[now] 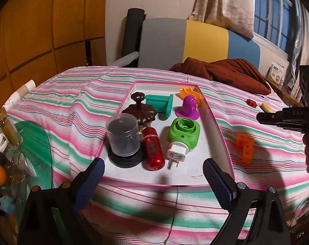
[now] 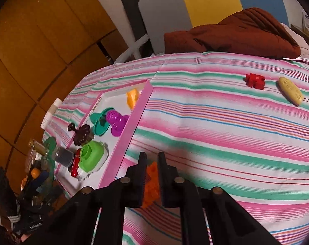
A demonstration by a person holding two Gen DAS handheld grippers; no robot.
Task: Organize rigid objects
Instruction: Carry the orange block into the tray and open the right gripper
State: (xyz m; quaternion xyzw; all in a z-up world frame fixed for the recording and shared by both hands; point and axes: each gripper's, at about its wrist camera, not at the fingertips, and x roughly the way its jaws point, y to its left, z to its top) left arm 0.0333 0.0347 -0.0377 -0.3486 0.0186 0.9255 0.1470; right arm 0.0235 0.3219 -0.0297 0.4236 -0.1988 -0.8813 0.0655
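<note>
The orange perforated plastic block point(image 2: 152, 185) sits between the black fingers of the right gripper point(image 2: 152, 163), on the striped bedspread point(image 2: 215, 134) just outside the pink-rimmed white tray point(image 1: 195, 169). We see the fingers drawn close on either side of it, but they cover most of the block, so we cannot tell whether they are actually pinching it. In the left wrist view the right gripper is cut off at the frame's edge and appears above the block point(image 1: 245, 146). The left gripper point(image 1: 153, 170) hangs spread wide over the tray's near rim, holding nothing. Inside the tray we make out a green plug-in device point(image 1: 183, 132), a red metallic cylinder point(image 1: 153, 150), a clear capped container on a black base point(image 1: 123, 140), a brown flower-shaped piece point(image 1: 139, 112), a teal spool point(image 1: 160, 104), a purple perforated dome point(image 1: 187, 108) and an orange piece point(image 1: 190, 94) half hidden behind the dome. Farther off lie a red jigsaw-shaped block point(image 2: 254, 80) and a yellowish oval piece point(image 2: 290, 90), its markings unreadable.
</note>
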